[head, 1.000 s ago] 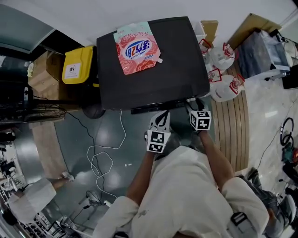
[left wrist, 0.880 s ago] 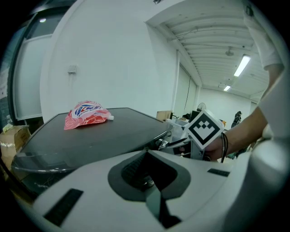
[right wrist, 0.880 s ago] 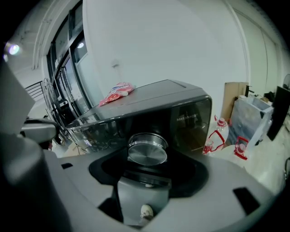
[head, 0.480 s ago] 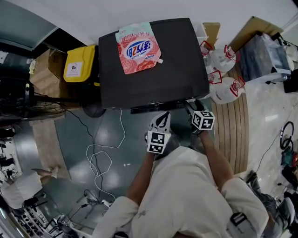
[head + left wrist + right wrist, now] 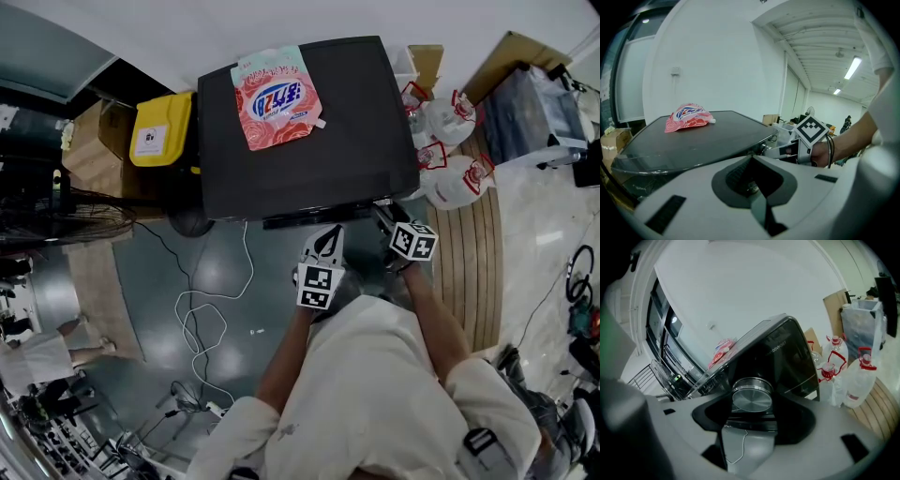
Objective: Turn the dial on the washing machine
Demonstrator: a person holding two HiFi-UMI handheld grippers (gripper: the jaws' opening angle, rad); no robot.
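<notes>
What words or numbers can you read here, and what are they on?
"100V" (looks like, rest blurred): washing machine front.
Pink pouch: blue letters, too blurred to read.
Yellow box label: too small.
Bottles, red labels: too small.
Dial: no writing.

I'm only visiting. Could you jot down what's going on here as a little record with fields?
Machine: black washing machine
On its lid: pink-and-red detergent pouch
Right gripper: closed on the round silver metal dial
Left gripper: shut, holding nothing
Beside machine: yellow plastic bin
</notes>
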